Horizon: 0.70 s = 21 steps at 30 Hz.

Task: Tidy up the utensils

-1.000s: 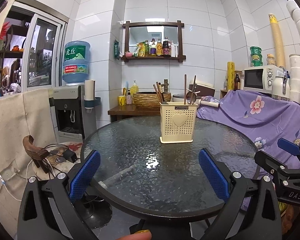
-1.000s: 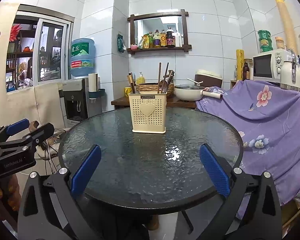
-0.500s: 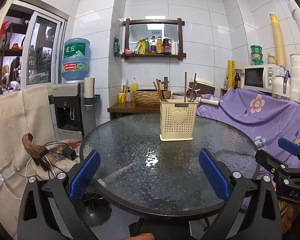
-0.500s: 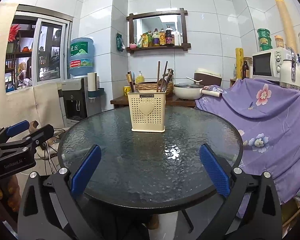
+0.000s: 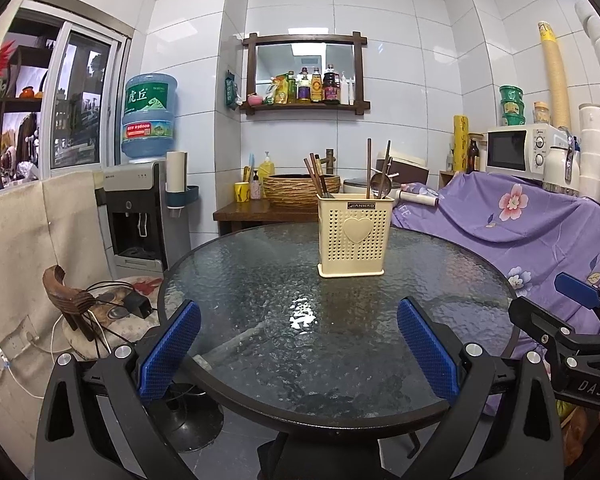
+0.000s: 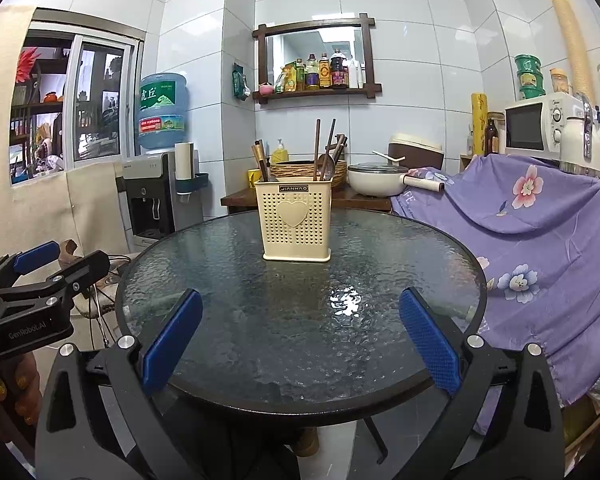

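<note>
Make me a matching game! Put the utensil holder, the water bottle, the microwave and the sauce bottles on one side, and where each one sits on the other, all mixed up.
Things:
1. utensil holder
2. water bottle
3. microwave
4. sauce bottles

Places:
A. on the wall shelf
B. on the glass table
C. behind the purple flowered cloth
D. on top of the dispenser

Pairs: 1-B, 2-D, 3-C, 4-A

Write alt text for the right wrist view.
A cream utensil holder with chopsticks and a spoon stands on a round glass table. The open right gripper hovers at the near edge, holding nothing; the left gripper shows at left.
</note>
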Each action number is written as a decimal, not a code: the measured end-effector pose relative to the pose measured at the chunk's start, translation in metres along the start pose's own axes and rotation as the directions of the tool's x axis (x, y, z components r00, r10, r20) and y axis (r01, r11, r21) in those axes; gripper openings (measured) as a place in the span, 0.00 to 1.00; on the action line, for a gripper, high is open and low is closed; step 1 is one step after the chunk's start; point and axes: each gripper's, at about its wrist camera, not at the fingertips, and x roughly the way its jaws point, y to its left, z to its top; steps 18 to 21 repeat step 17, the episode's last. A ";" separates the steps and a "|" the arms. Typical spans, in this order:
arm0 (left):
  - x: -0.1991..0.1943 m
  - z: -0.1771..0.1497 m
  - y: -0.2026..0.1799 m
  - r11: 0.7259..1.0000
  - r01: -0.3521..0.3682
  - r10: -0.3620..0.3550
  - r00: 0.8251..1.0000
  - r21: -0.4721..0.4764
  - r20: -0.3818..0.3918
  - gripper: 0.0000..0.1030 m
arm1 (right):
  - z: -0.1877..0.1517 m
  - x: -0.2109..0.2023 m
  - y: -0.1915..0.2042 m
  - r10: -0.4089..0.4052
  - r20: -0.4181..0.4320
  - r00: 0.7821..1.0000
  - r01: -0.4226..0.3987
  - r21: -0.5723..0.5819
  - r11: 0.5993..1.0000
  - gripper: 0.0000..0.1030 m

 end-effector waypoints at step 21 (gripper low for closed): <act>0.010 -0.002 0.005 0.999 0.006 -0.008 0.998 -0.032 -0.056 0.94 | 0.002 0.010 -0.005 -0.018 -0.025 1.000 0.018 0.001 1.000 0.94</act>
